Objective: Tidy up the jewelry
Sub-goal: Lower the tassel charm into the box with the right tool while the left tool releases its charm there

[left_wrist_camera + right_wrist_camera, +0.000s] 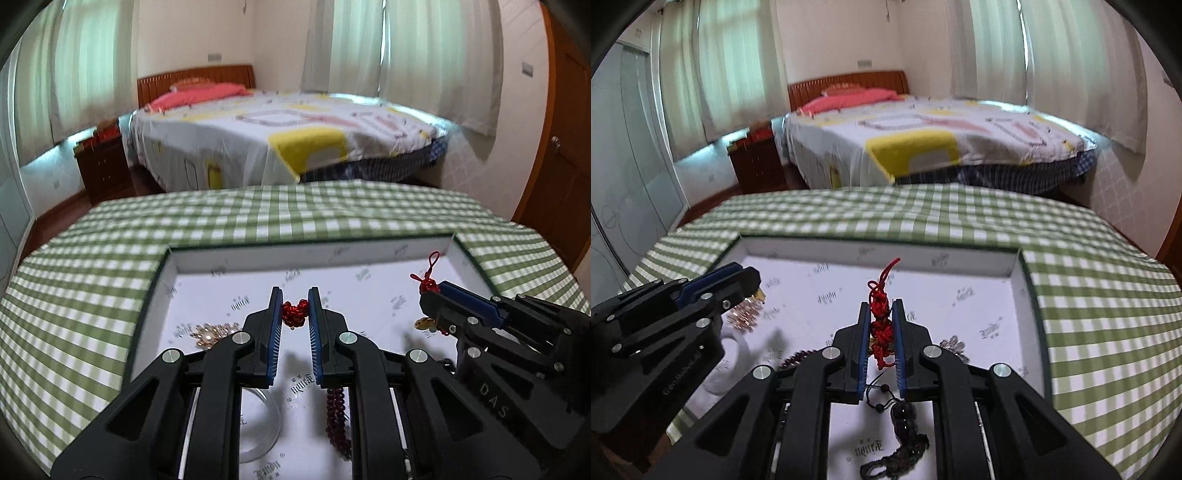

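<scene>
Left gripper (295, 308) jaws clamped on a red bead bracelet (295, 313), dark-red strand hanging below. Right gripper (881, 321) jaws clamped on a red knotted charm (881, 325) (black beads and tassel dangling under). Both sit over the white tray (258, 260) on the green-check counter (92, 266). Gold piece (212, 332) lies in the tray, left of the bracelet.

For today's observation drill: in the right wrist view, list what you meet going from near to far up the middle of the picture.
Dark beaded pendant → right gripper shut on red knotted cord → tray's far wall → green checked tablecloth → bed
</scene>
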### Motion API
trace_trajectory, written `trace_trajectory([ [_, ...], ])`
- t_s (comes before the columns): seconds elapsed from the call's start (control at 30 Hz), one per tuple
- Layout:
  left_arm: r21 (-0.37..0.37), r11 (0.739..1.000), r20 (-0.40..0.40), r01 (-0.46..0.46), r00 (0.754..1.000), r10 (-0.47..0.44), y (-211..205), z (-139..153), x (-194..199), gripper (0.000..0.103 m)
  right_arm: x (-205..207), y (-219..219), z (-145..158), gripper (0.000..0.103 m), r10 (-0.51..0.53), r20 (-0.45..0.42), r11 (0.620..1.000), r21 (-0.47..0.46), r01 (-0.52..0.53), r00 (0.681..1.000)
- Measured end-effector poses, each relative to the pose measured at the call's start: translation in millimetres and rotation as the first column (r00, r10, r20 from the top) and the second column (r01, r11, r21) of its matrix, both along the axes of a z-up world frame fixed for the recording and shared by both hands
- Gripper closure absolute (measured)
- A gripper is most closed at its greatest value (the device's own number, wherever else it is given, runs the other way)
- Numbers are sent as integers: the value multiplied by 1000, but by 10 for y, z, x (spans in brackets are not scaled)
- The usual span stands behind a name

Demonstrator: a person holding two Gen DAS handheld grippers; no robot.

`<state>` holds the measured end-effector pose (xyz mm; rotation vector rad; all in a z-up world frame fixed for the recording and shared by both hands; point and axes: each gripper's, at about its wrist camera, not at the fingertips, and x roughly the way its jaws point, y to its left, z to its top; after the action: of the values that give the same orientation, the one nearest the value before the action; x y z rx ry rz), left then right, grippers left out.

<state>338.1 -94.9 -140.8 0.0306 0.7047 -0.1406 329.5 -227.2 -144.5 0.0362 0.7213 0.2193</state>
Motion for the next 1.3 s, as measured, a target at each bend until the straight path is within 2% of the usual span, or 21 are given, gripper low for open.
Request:
trace_trajectory([
  [0.27, 18, 1000, -87, -14, 996, 15, -8, -223, 168, 89, 139, 7, -146, 91, -7, -69, 1000, -19, 5, 998],
  [0.37, 34, 999, -86, -9, 996, 12, -25, -229, 167, 88, 151, 10, -158, 91, -9, -76, 1000, -28, 7, 997],
  [0.6, 21, 1000, -106, -5, 994, 7, -22, -233, 180, 85, 158, 7, -155, 90, -7, -81, 1000, -29, 5, 997],
  [0.73, 16, 1000, -110, -9, 994, 11, -7, -227, 204, 73, 156, 7, -153, 88, -8, -79, 1000, -29, 6, 997],
  [0.83, 24, 1000, -98, -13, 995, 16, -7, -212, 188, 64, 157, 14, -150, 83, -8, -77, 1000, -29, 6, 997],
  [0.93, 23, 1000, -93, -16, 995, 18, 4, -200, 172, 61, 154, 25, -150, 81, -5, -76, 1000, -29, 3, 997],
  [1.03, 22, 1000, -91, -18, 996, 19, 11, -187, 166, 55, 154, 19, -145, 78, -7, -73, 1000, -27, 5, 997],
  [1.17, 17, 1000, -83, -22, 996, 24, 31, -152, 146, 53, 127, 26, -115, 71, -6, -62, 1000, -30, 4, 998],
  [1.3, 17, 999, -73, -31, 997, 32, 61, -111, 121, 47, 112, 16, -83, 70, -8, -52, 1000, -31, 6, 999],
])
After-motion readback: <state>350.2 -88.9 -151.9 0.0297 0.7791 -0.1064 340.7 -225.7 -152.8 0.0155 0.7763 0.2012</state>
